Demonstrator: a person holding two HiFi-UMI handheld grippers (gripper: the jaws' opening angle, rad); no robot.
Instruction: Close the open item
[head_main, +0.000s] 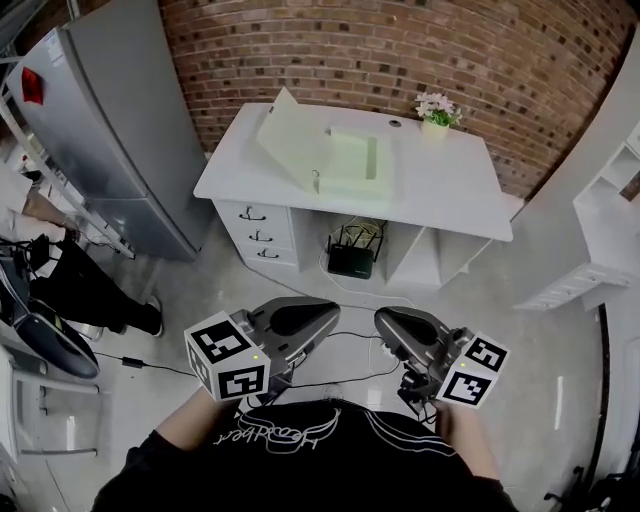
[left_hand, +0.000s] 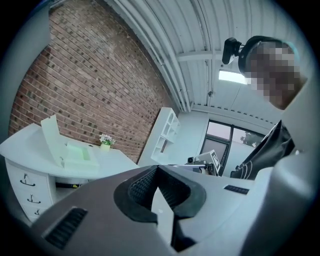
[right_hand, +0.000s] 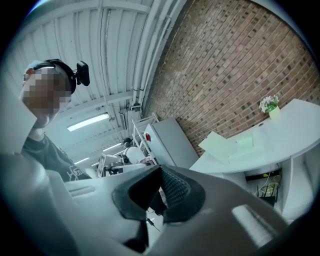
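A white desk (head_main: 440, 190) stands in the upper centre of the head view, against a red brick wall (head_main: 400, 50). Three drawers (head_main: 255, 235) with dark handles fill its left side. A black router (head_main: 350, 260) with antennas sits in the open space beneath. A small pot of pale flowers (head_main: 435, 110) stands at the desk's back right corner. A tall grey fridge (head_main: 110, 110) fills the upper left. White shelving (head_main: 600, 240) lines the right edge. A black cable (head_main: 150, 365) trails over the grey floor (head_main: 540, 380).
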